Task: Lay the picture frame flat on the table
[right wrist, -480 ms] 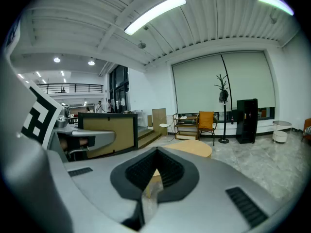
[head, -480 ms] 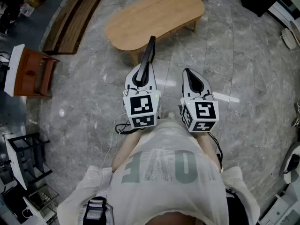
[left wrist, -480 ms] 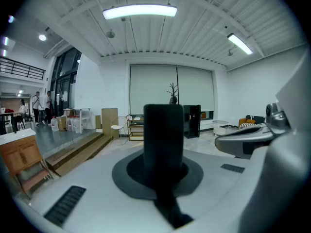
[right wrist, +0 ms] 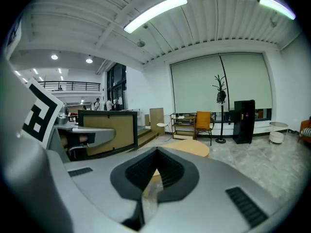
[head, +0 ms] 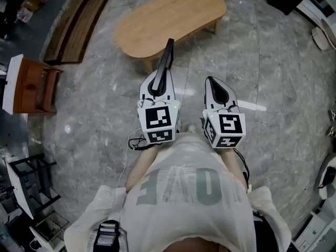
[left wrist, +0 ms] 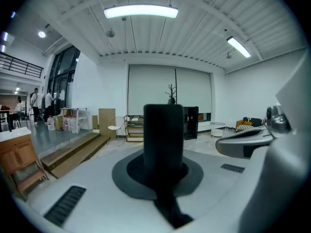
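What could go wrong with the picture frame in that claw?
1. Only the left claw grips the picture frame, by one edge, so it could tip or slip out.
2. It seems to hang mostly over the hard stone floor, short of the wooden table. A drop might break it.
3. The right claw is shut and empty, so nothing backs it up.

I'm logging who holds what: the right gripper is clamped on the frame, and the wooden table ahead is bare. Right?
No. The left gripper is clamped on the frame, as the left gripper view shows; the right gripper is shut on nothing. The wooden table ahead is bare.
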Demonstrator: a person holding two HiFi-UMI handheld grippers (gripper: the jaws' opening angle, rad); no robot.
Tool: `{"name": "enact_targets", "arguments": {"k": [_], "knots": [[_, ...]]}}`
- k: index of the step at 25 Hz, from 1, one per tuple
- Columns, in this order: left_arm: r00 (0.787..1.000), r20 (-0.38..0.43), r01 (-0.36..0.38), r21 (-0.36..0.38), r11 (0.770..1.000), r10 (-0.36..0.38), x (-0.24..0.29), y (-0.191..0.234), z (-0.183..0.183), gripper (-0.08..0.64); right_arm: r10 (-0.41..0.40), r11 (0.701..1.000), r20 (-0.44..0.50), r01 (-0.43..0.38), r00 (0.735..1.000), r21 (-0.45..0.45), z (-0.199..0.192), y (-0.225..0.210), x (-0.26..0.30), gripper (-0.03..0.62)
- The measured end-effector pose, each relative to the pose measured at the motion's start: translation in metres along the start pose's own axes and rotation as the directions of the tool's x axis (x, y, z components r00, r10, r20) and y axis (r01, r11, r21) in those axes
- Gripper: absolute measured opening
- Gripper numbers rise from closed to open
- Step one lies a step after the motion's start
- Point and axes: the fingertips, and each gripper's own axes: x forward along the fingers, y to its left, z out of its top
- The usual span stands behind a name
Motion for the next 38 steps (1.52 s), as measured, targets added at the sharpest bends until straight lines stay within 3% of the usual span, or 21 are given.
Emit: {"name": "enact_targets", "arguments": {"k": [9, 23, 38], "knots": [[0.999, 0.02, 0.028, -0.01, 1.0, -0.027, 0.021, 0.028, 0.003, 0.018, -0.017, 0.998, 0.028, 0.015, 0.999, 0.056, 0.007, 0.009, 0.026, 0.006], [0.993, 0.076, 0.093, 0.004, 0.996, -0.093, 0.051, 0.039, 0.018, 0.018, -0.125, 0.989, 0.065, 0.12, 0.99, 0.088, 0.015, -0.016, 0.042, 0.006], [0.989, 0.136, 0.051, 0.021, 0.998, -0.054, 0.075, 0.047, 0.031, 0.018, -0.077, 0.996, 0.165, 0.069, 0.983, 0.058, 0.035, -0.032, 0.077, 0.007]]}}
